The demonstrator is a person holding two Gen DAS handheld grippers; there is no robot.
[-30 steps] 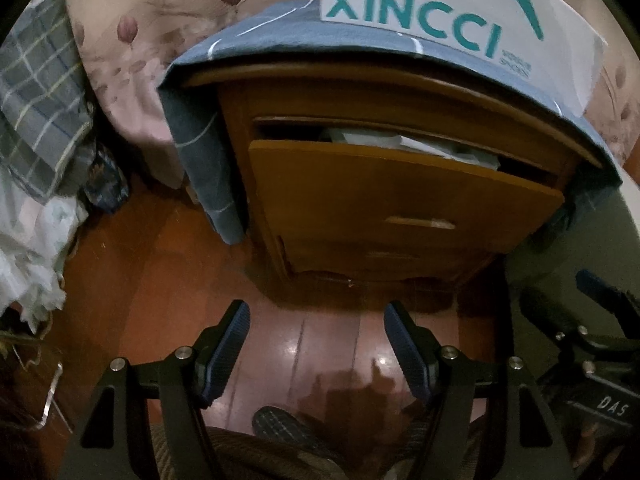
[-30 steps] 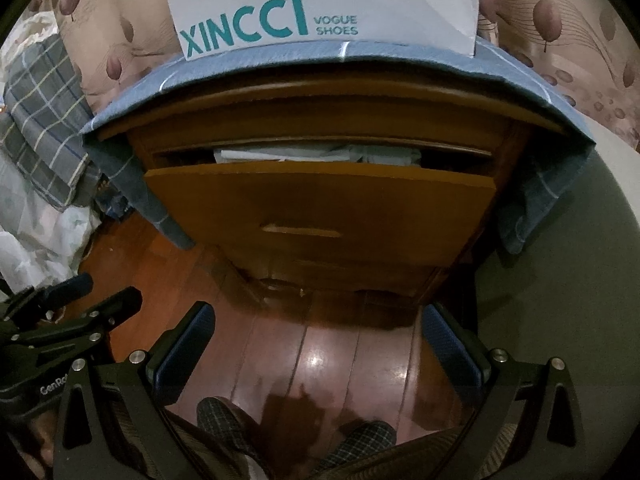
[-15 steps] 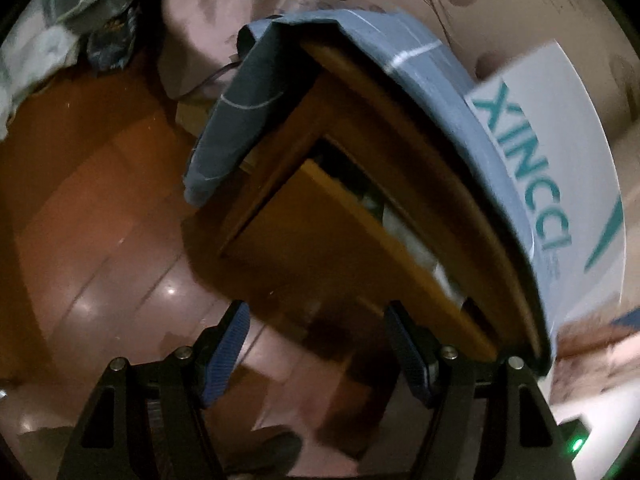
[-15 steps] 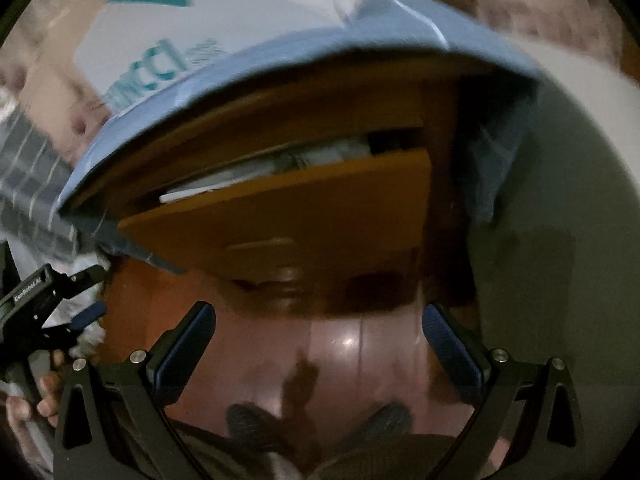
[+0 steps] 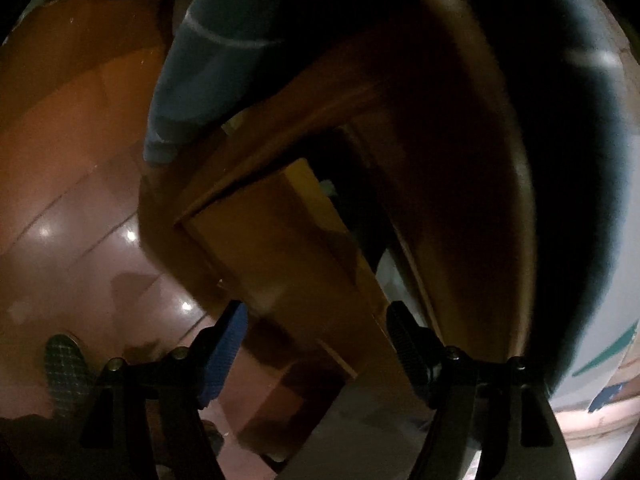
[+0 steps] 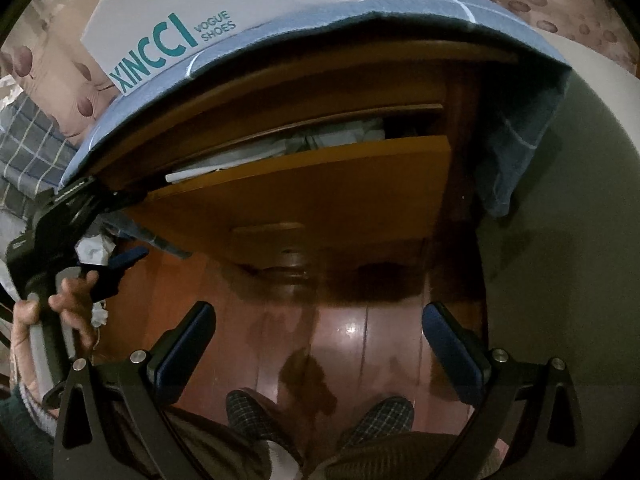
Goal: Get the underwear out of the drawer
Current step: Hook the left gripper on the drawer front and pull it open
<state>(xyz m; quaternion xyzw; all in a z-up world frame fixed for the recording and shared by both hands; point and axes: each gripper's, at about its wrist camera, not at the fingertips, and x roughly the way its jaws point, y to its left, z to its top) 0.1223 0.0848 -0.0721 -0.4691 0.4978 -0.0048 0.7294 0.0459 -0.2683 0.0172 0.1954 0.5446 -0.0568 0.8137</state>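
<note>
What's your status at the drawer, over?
Left gripper open, empty, at drawer front. Right gripper open, empty, above floor. Drawer part open, pale folded cloth inside, untouched. Nothing blocking.

- The drawer (image 6: 304, 196) sticks out of the nightstand (image 6: 400, 84).
- Folded things (image 6: 320, 140), maybe underwear, lie in it.
- A box (image 6: 224, 8) sits on a cloth (image 6: 440, 4) on top.
</note>
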